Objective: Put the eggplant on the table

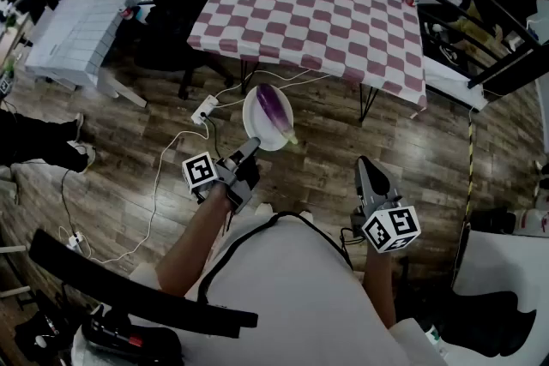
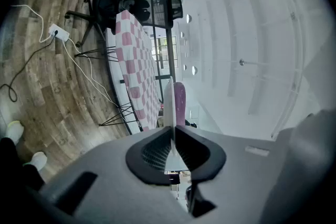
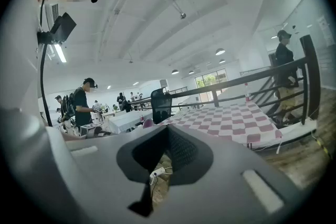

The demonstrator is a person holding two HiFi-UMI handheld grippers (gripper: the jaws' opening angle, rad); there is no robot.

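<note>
Resting on the plate (image 1: 250,117) pinched by left tongs (image 1: 254,147), the eggplant (image 1: 274,109) (right tongs (image 1: 367,165) closed, empty)

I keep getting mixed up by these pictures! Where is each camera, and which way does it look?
Head view: on the person's head, looking steeply down at the floor, the checked table, both forearms, the left hand-held gripper holding a plate with the eggplant, and the right hand-held gripper.
Left gripper view: rides that hand-held gripper, looking along its jaws, clamped on the plate's edge; the eggplant shows behind.
Right gripper view: rides that hand-held gripper, looking over shut, empty jaws towards the table.
Shared: all three show the table.
</note>
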